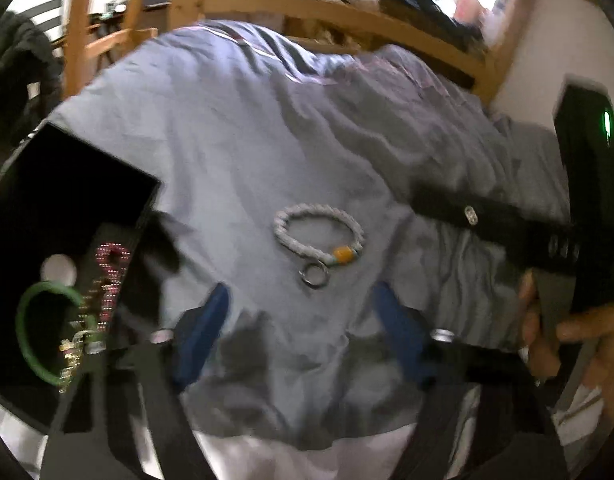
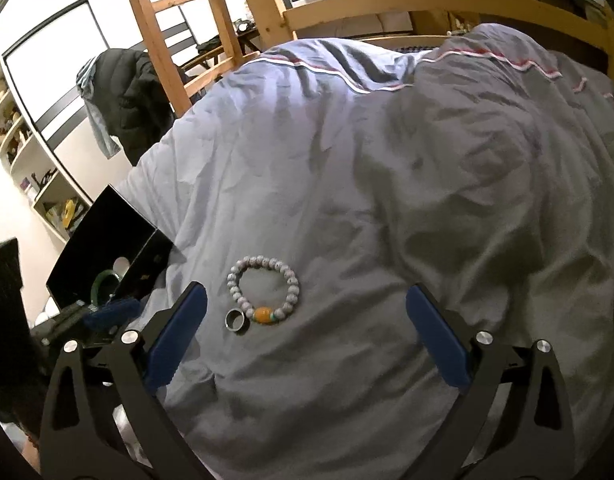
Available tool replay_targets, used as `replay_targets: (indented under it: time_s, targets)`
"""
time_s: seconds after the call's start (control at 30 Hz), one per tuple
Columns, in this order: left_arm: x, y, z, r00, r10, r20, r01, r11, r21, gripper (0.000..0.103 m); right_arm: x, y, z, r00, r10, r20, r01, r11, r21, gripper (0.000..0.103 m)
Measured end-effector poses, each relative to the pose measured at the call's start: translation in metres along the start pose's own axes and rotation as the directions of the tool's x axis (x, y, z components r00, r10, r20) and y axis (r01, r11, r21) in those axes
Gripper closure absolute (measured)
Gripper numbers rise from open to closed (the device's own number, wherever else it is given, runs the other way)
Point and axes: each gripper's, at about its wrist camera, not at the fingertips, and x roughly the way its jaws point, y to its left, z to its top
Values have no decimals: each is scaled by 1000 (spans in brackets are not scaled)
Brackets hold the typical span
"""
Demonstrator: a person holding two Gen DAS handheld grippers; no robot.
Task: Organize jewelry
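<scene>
A grey beaded bracelet with an orange bead lies on the blue-grey duvet, with a metal ring touching its near side. Both also show in the right wrist view, the bracelet and the ring. My left gripper is open and empty just short of the ring. My right gripper is open and empty, the jewelry lying near its left finger. An open black jewelry box at the left holds a green bangle, a pink beaded piece and a white round piece.
The duvet covers a wooden-framed bed. A ladder and a dark jacket stand at the far left. The right gripper's body and the hand that holds it show at the right of the left wrist view.
</scene>
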Motion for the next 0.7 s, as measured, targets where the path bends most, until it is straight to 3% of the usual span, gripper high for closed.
replay_targets:
  time_s: [0.13,0.2,0.27,0.4,0.5,0.63,0.7]
  targets:
    - [22,-13,-3,999,-33,-29,34,998,49,51,19,4,6,998,60,-36,-60,998,4,15]
    - [30,-16,-4,999,-42,-34,44,998,53,53,32,10,7,996,59,-67,-61,998,-33,25]
    - [36,-14,-5,998,-50,-34,51,998,24,61,48,15,8,994,46,-104,-54,996,-74,45]
    - [48,-10,-7,997,-61,-46,61,998,12,73,69,18,1,989,31,-142,-49,992,-119,57]
    - [55,-5,-1,996,-85,-34,84,996,-27,80,78,15,-5,990,16,-143,-32,993,-113,67]
    - [61,-4,-2,997,-73,-36,72,997,-22,88,78,1,-9,993,18,-120,-25,998,-61,94]
    - [60,-5,-4,997,-67,-35,67,998,-13,89,75,-4,-10,993,46,-110,-50,998,-32,94]
